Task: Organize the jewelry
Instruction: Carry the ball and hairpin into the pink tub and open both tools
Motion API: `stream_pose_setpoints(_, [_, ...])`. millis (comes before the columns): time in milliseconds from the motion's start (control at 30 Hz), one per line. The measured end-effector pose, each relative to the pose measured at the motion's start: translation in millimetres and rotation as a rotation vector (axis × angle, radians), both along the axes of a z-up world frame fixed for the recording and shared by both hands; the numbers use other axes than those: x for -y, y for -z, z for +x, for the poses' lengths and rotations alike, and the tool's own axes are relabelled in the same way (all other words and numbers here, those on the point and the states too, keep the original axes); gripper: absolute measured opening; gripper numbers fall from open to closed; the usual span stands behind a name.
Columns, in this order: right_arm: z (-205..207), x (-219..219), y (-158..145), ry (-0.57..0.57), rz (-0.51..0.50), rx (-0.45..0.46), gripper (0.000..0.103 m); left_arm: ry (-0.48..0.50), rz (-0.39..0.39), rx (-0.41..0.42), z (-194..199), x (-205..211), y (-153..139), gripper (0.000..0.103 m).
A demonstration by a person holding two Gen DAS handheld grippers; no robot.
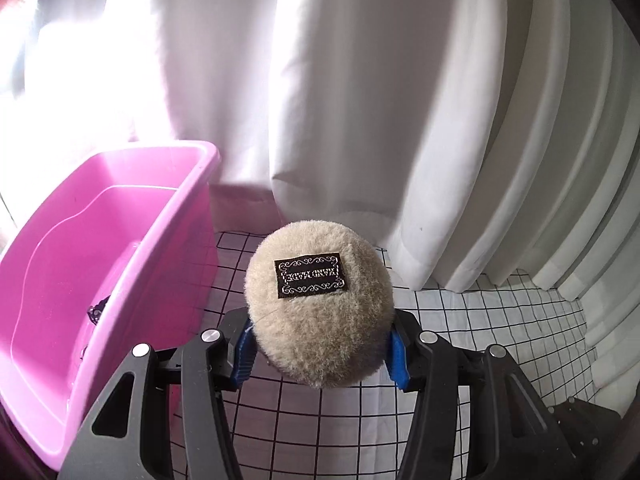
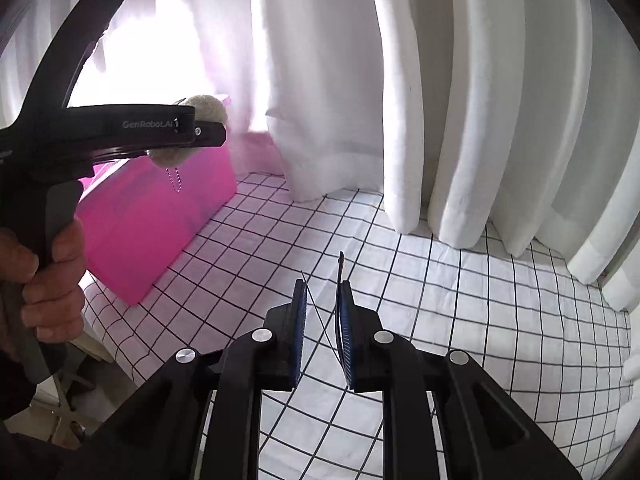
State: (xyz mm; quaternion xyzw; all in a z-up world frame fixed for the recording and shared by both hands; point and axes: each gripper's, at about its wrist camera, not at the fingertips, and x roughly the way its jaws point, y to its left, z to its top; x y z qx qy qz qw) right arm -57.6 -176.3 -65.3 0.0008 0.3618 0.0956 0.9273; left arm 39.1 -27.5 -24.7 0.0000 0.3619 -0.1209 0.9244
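My left gripper (image 1: 320,354) is shut on a beige fluffy pom-pom charm (image 1: 318,304) with a black label, held above the checked cloth beside the pink bin (image 1: 100,280). In the right wrist view the pom-pom (image 2: 200,120) hangs in the left gripper over the bin (image 2: 160,220), with a small bead chain (image 2: 175,178) dangling under it. A small dark item (image 1: 97,312) lies inside the bin. My right gripper (image 2: 322,328) hovers above the cloth with its jaws a little apart; a thin dark cord (image 2: 339,280) runs between its pads.
A white cloth with a black grid (image 2: 440,300) covers the table. White curtains (image 1: 360,100) hang right behind it. The table's left edge and the floor (image 2: 68,400) show below the hand on the left gripper.
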Motion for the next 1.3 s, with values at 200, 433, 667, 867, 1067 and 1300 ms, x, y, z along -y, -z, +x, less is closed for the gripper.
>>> stream_pose_setpoints(200, [8,-16,-38,-0.089,0.005,0.076,0.016,-0.055,-0.008,0.074,-27,-33,-40,0.05])
stream_pose_setpoints(433, [35,-63,-74,-0.237,0.024,0.153,0.016,-0.197,0.004,0.135,-40,-91,-74,0.05])
stream_pose_setpoints(667, [69,-130,-100,-0.385,0.053,0.183,0.016,-0.354,0.032,0.148,-41,-162,-81,0.05])
stream_pose_setpoints(867, [103,-188,-113,-0.485,0.067,0.162,0.016,-0.455,0.039,0.12,-36,-209,-66,0.05])
stream_pose_setpoints(1067, [138,-237,-102,-0.524,0.064,0.067,0.016,-0.508,0.036,0.067,-25,-240,-43,0.051])
stream_pose_setpoints(1300, [175,-267,-78,-0.488,0.021,-0.075,0.024,-0.518,0.02,0.01,-7,-252,-24,0.058])
